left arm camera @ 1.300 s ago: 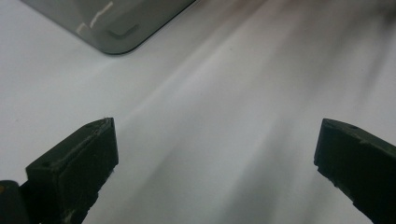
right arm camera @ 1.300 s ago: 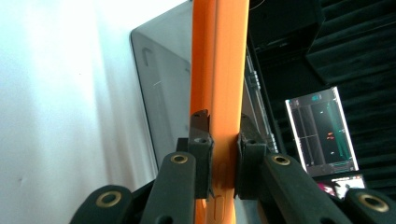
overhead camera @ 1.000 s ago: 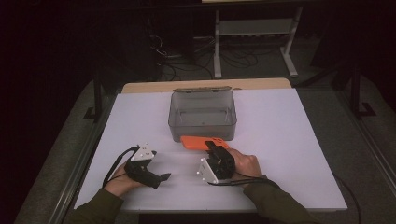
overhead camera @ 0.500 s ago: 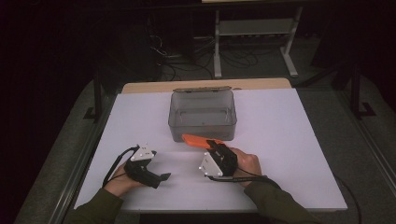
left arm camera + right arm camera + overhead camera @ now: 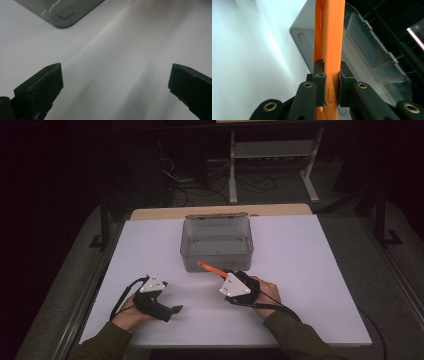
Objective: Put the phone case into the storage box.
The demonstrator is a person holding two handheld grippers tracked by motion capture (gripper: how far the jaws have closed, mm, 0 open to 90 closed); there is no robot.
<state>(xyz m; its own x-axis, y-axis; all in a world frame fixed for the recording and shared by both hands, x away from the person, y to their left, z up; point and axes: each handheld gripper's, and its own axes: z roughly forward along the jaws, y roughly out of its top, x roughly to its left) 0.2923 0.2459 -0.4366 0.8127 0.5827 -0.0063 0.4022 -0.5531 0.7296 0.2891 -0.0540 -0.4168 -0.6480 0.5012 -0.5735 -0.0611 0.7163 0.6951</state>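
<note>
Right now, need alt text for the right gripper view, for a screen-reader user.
The right tongs are shut on an orange phone case, held edge-on and running straight up the frame. Behind it a clear grey plastic bin sits on the white table, with dark room beyond.

this looks like a lab or recording room rather than a home: a white table (image 5: 310,285) sits lit at the centre of the frame while everything around it is dark. loose black cables (image 5: 200,195) lie tangled on the floor at upper centre, beside a pale metal stand (image 5: 272,152) with a shelf, and dark frame posts (image 5: 382,215) rise at the right edge
</note>
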